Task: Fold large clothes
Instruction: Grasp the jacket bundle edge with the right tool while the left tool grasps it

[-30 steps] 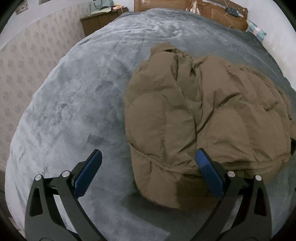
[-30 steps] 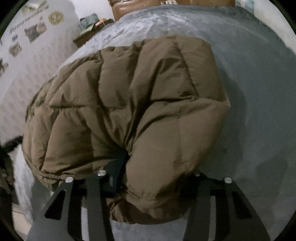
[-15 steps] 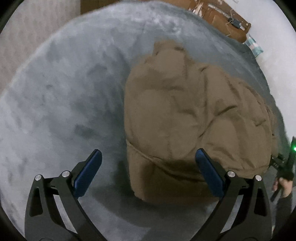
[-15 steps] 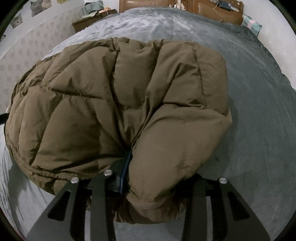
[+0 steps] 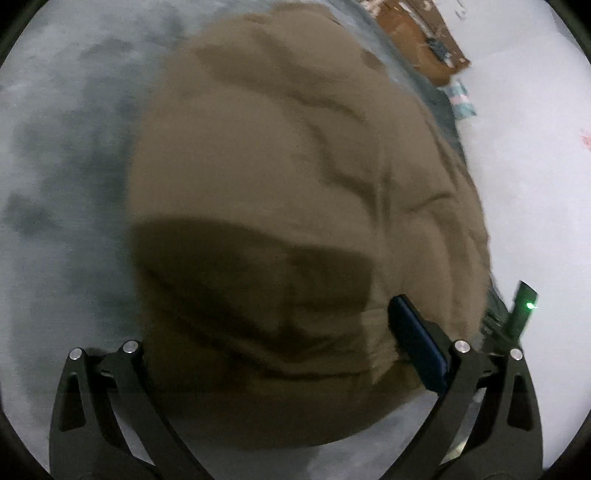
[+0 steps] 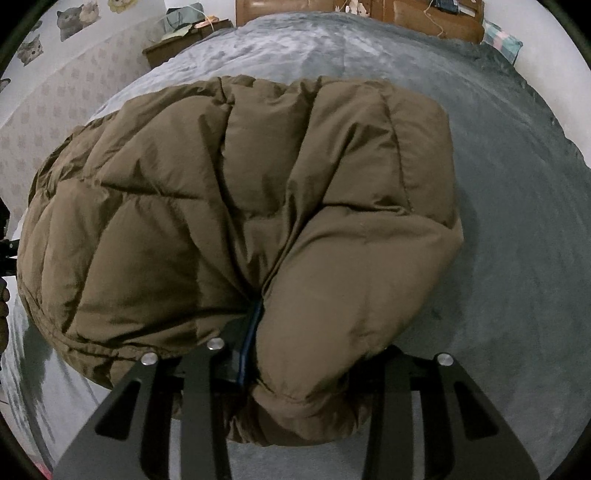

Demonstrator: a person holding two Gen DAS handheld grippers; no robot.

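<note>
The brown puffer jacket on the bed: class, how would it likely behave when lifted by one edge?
The brown puffer jacket is probably floppy: it sags in soft folds. Its puffed quilting suggests it is light for its bulk. The smooth shell may slip, though the right gripper bunches one edge firmly.

Brown quilted jacket (image 6: 240, 206), grey blanket (image 6: 517, 221)

Brown quilted puffer jacket (image 6: 240, 206) lies bunched, folded over, on grey bed.

Grey bed (image 6: 517, 184), wooden headboard (image 6: 280, 9), patterned wallpaper (image 6: 55, 110)
</note>
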